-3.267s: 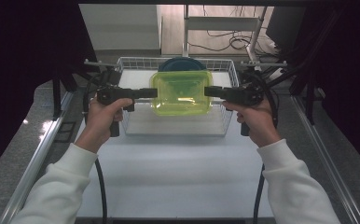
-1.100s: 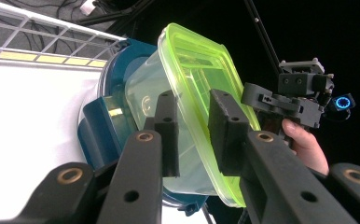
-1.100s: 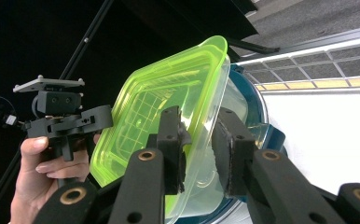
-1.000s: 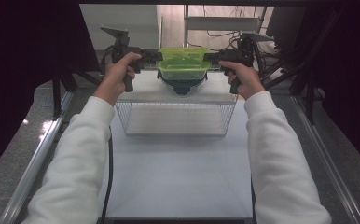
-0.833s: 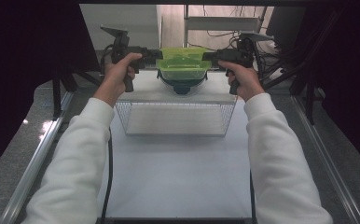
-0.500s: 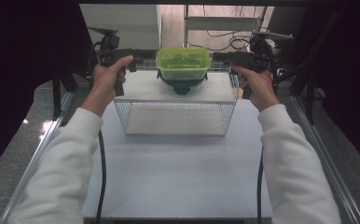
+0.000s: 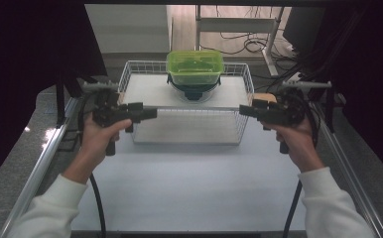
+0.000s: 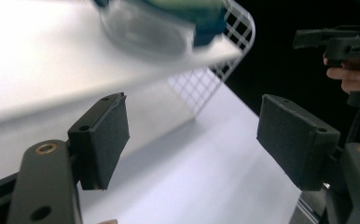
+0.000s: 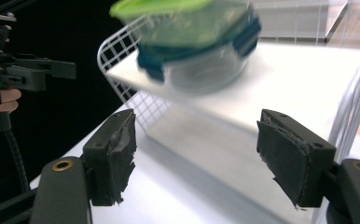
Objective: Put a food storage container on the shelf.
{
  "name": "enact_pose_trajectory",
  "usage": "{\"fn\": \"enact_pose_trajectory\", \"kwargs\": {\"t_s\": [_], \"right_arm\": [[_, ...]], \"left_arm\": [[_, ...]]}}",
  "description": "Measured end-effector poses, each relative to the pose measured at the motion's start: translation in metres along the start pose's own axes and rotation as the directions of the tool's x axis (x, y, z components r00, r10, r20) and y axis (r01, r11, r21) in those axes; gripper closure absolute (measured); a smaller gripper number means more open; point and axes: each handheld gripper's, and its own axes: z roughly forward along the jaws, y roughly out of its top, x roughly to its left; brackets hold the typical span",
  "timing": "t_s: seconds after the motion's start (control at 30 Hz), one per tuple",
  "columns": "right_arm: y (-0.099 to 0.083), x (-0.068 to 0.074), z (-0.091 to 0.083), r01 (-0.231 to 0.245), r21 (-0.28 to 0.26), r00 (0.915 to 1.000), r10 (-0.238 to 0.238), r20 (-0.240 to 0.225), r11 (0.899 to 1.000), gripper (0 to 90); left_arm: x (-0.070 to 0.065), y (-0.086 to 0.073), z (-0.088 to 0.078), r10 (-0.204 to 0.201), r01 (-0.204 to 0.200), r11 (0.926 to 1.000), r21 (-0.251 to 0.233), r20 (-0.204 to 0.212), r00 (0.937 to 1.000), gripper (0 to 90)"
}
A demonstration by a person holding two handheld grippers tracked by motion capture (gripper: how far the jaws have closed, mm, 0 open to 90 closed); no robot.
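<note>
A green translucent container (image 7: 194, 67) sits on a round clear container with a dark blue lid (image 7: 194, 92), on the top shelf of a white wire rack (image 7: 130, 74). My left gripper (image 7: 151, 113) hovers at the rack's front left and my right gripper (image 7: 244, 110) at its front right, both pointing inward and apart from the containers. Both have just opened and stand open with nothing between their jaws. In the left gripper view the left gripper (image 8: 192, 105) faces the blurred round container (image 8: 145, 32). In the right gripper view the right gripper (image 9: 197, 121) faces the green container (image 9: 183, 18).
The white tabletop (image 7: 194, 188) stretches toward the person, edged by metal rails (image 7: 40, 168) on both sides. Cables and a metal frame (image 7: 239, 25) lie behind the rack. Dark curtains hang left and right.
Both grippers let go of the green container, which now rests on the blue-lidded one. The hands drew back toward the person, lower and wider apart.
</note>
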Motion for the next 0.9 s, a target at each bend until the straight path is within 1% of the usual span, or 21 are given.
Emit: {"fn": "enact_pose_trajectory", "kwargs": {"t_s": [0.03,0.07,0.13,0.17,0.2,0.23,0.3,0.33,0.37,0.43,0.5,0.53,0.63,0.7,0.77,0.83,0.9], "right_arm": [[-0.011,0.001,-0.003,0.007,0.000,1.0000,-0.007,0.002,1.000,27.4],[-0.018,0.001,-0.005,0.010,0.001,0.9999,-0.010,0.002,1.000,27.3],[-0.036,0.002,-0.007,0.022,0.015,0.9997,-0.022,0.009,1.000,27.1],[-0.047,0.001,-0.008,0.029,0.023,0.9994,-0.030,0.016,0.999,27.0],[-0.053,0.001,-0.009,0.030,0.031,0.9994,-0.030,0.018,0.999,27.0],[-0.064,0.000,-0.009,0.034,0.039,0.9990,-0.035,0.027,0.999,27.0],[-0.081,-0.002,-0.008,0.022,0.054,0.9991,-0.024,0.036,0.998,27.0],[-0.087,-0.003,-0.008,0.015,0.058,0.9992,-0.017,0.035,0.998,27.0],[-0.097,-0.005,-0.007,0.005,0.068,0.9994,-0.007,0.034,0.998,27.0],[-0.110,-0.008,-0.005,-0.008,0.079,0.9993,0.006,0.036,0.997,27.0],[-0.122,-0.010,-0.002,-0.018,0.102,0.9990,0.014,0.043,0.995,26.9],[-0.128,-0.011,-0.001,-0.024,0.110,0.9988,0.019,0.046,0.994,26.9],[-0.140,-0.015,0.003,-0.035,0.132,0.9980,0.027,0.058,0.991,26.6],[-0.144,-0.015,0.005,-0.032,0.145,0.9976,0.023,0.066,0.989,26.5],[-0.148,-0.015,0.008,-0.030,0.156,0.9978,0.020,0.063,0.987,26.2],[-0.151,-0.015,0.009,-0.020,0.166,0.9975,0.008,0.070,0.986,25.9],[-0.151,-0.014,0.008,-0.020,0.167,0.9977,0.009,0.067,0.986,25.8]], "left_arm": [[0.000,-0.007,0.000,0.001,-0.001,1.0000,0.002,-0.005,1.0000,24.8],[0.000,-0.015,-0.001,0.006,-0.006,1.0000,0.008,-0.016,0.9999,24.8],[0.003,-0.033,-0.001,0.018,-0.017,0.9997,0.017,-0.046,0.9988,24.9],[0.004,-0.040,-0.002,0.019,-0.018,0.9996,0.022,-0.052,0.9985,24.9],[0.006,-0.050,-0.002,0.016,-0.014,0.9996,0.024,-0.059,0.9981,24.9],[0.008,-0.058,-0.002,0.015,-0.013,0.9995,0.029,-0.067,0.9977,24.9],[0.011,-0.072,-0.002,0.010,-0.007,0.9992,0.040,-0.074,0.9972,24.9],[0.012,-0.083,-0.002,0.004,0.000,0.9988,0.048,-0.080,0.9968,25.0],[0.013,-0.089,-0.001,0.005,0.000,0.9984,0.057,-0.084,0.9965,25.0],[0.014,-0.103,0.001,0.010,-0.003,0.9965,0.083,-0.094,0.9955,25.0],[0.014,-0.114,0.002,0.022,-0.011,0.9949,0.101,-0.111,0.9935,24.9],[0.014,-0.119,0.002,0.023,-0.011,0.9942,0.107,-0.114,0.9932,24.9],[0.014,-0.126,0.004,0.014,-0.002,0.9931,0.118,-0.106,0.9942,24.9],[0.014,-0.129,0.004,0.018,-0.004,0.9922,0.125,-0.111,0.9937,25.0],[0.015,-0.132,0.005,0.022,-0.006,0.9909,0.135,-0.115,0.9932,25.1],[0.016,-0.134,0.005,0.013,0.003,0.9904,0.138,-0.116,0.9932,25.1],[0.017,-0.135,0.005,0.008,0.009,0.9904,0.138,-0.121,0.9927,25.1]]}}
